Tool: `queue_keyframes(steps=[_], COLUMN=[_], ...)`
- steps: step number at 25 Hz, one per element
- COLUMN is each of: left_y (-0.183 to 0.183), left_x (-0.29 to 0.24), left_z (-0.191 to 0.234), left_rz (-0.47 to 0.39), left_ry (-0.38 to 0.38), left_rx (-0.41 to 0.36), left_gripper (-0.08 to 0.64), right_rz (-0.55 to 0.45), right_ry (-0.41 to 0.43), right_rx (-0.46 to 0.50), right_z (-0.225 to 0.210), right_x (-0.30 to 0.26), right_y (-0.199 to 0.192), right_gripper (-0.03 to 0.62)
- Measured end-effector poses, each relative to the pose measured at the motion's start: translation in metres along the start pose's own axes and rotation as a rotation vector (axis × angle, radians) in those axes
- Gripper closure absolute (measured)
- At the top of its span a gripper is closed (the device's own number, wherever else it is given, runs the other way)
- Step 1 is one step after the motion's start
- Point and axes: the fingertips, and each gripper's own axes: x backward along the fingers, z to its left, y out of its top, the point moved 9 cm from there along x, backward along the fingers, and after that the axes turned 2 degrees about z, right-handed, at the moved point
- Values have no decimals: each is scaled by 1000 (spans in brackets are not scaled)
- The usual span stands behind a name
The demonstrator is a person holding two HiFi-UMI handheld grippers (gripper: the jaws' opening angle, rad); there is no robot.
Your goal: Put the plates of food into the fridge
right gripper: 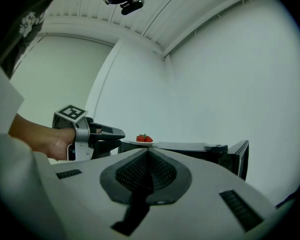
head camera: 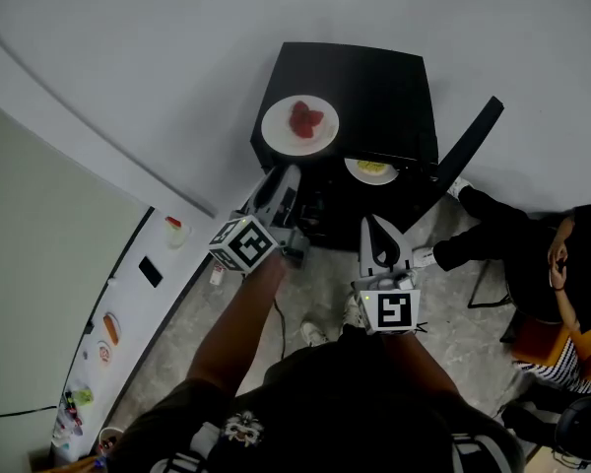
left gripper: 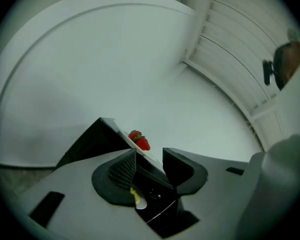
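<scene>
A white plate [head camera: 278, 134] with red strawberries [head camera: 305, 120] rests on top of a small black fridge [head camera: 384, 87]. A second plate with yellow food [head camera: 371, 169] sits inside the fridge, just under the top's front edge. My left gripper [head camera: 282, 177] is open, just short of the strawberry plate's near rim, with nothing between its pads. In the left gripper view the strawberries [left gripper: 140, 140] and the yellow food [left gripper: 138, 198] show beyond the open gripper [left gripper: 150, 158]. My right gripper [head camera: 379, 229] is shut and empty, before the fridge opening. The right gripper view shows it [right gripper: 146, 154], the left gripper [right gripper: 121, 134] and the strawberries [right gripper: 144, 138].
The fridge's black door [head camera: 468, 146] stands open to the right. A tall white appliance with magnets [head camera: 108, 328] fills the left side. A person [head camera: 542, 254] sits on a chair at the right, feet near the door. Grey floor lies between.
</scene>
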Motion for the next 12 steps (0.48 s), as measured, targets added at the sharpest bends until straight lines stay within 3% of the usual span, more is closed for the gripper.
queue_keyframes(steps=[6,8,12], left_y=[-6,-5,-3], left_x=[-17,-20,-27], left_z=[20,21,26], left_rz=[-60,-90,-100], left_ry=[-76,-96,-85], left_rx=[525,598,660], left_gripper=[357,353,353], right_rz=[-11,-6,13], right_ry=[13,23,33], right_rx=[-4,3,15], right_z=[1,2,3], right_x=[-1,0,2], right_y=[-1,-3,-6], right_gripper=[568,568,568])
